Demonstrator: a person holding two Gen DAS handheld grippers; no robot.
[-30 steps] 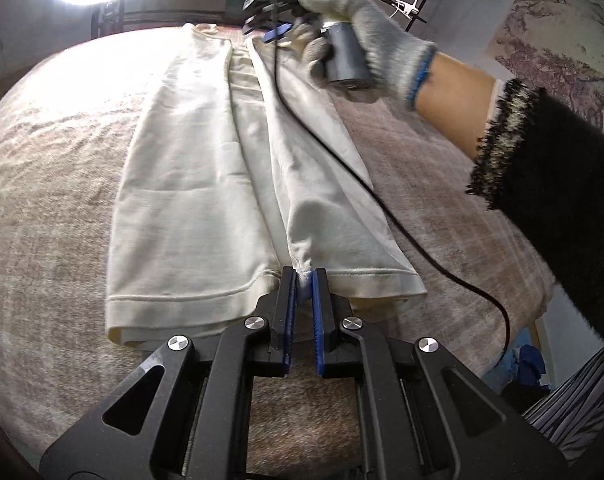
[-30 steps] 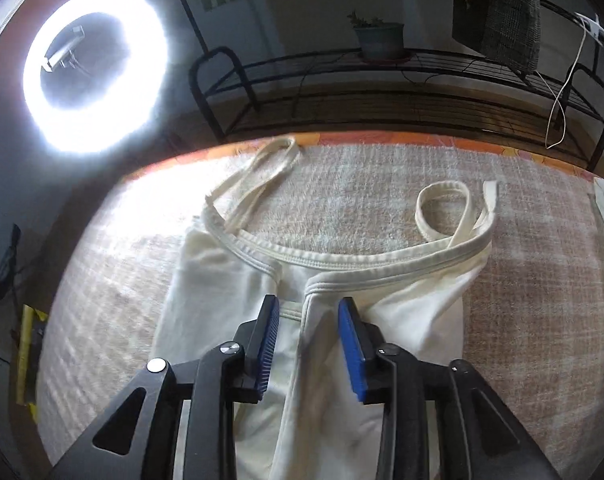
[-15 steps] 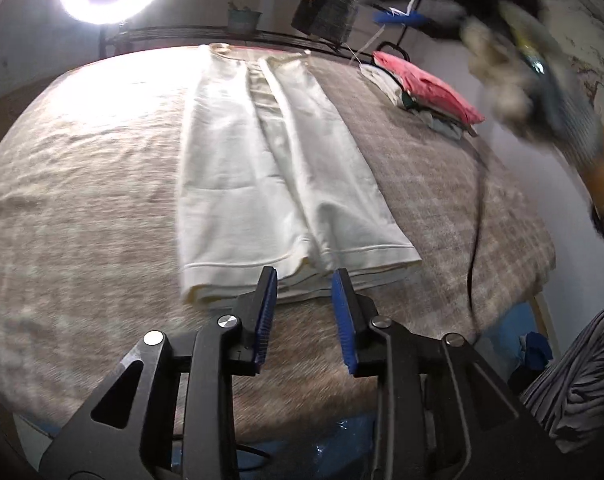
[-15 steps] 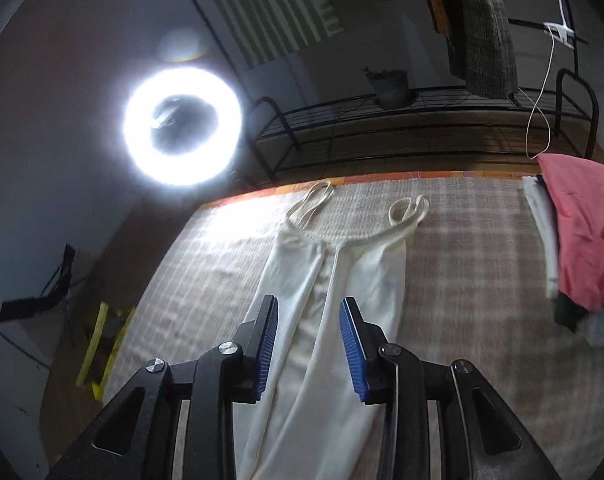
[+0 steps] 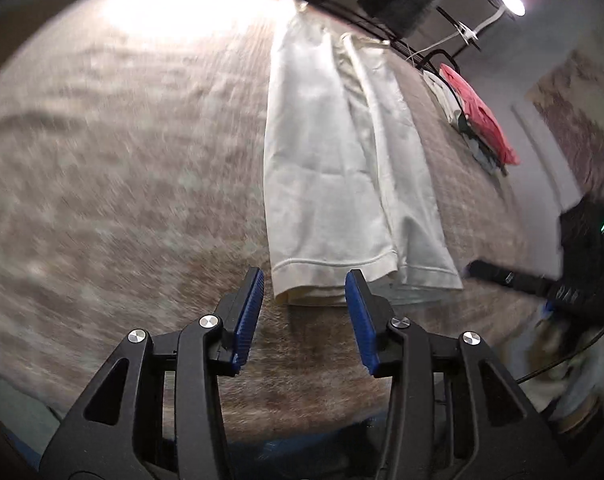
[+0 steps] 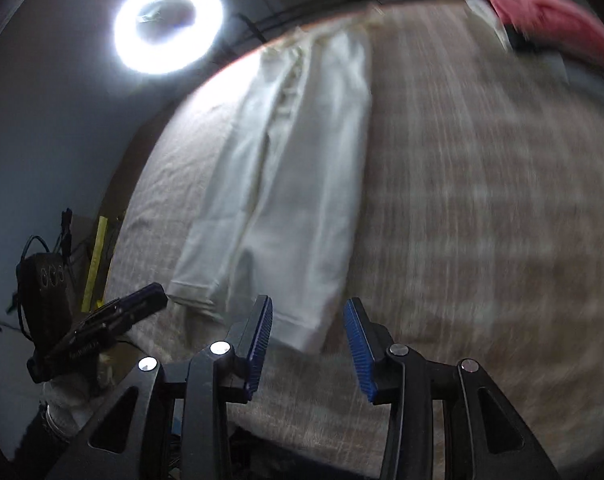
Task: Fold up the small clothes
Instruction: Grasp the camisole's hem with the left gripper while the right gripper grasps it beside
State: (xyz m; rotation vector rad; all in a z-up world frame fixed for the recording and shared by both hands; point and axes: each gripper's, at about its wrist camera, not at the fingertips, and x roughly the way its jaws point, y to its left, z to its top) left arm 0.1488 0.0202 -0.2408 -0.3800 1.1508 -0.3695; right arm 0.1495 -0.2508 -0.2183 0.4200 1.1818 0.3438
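A cream strappy garment (image 5: 334, 168) lies folded lengthwise into a long strip on the plaid cloth-covered table (image 5: 122, 184), its hem nearest me. My left gripper (image 5: 305, 286) hovers just short of the hem's left corner, its jaws opening, nothing between them. In the right wrist view the same garment (image 6: 294, 184) stretches away, and my right gripper (image 6: 308, 316) hangs over the hem's right corner, its jaws opening, pads not pressing the cloth. The right gripper's black body (image 5: 542, 284) shows at the left wrist view's right edge. The left gripper's body (image 6: 102, 324) appears at lower left.
A pile of folded clothes topped by a pink piece (image 5: 478, 116) sits at the table's far right edge, also seen as pink cloth (image 6: 542, 16). A ring light (image 6: 168, 24) glows beyond the far end. A black metal rack (image 5: 442, 56) stands behind the table.
My left gripper let go of the hem, opened and slid back toward the near-left. My right gripper swept from the neckline end back to the hem end. The garment stays flat.
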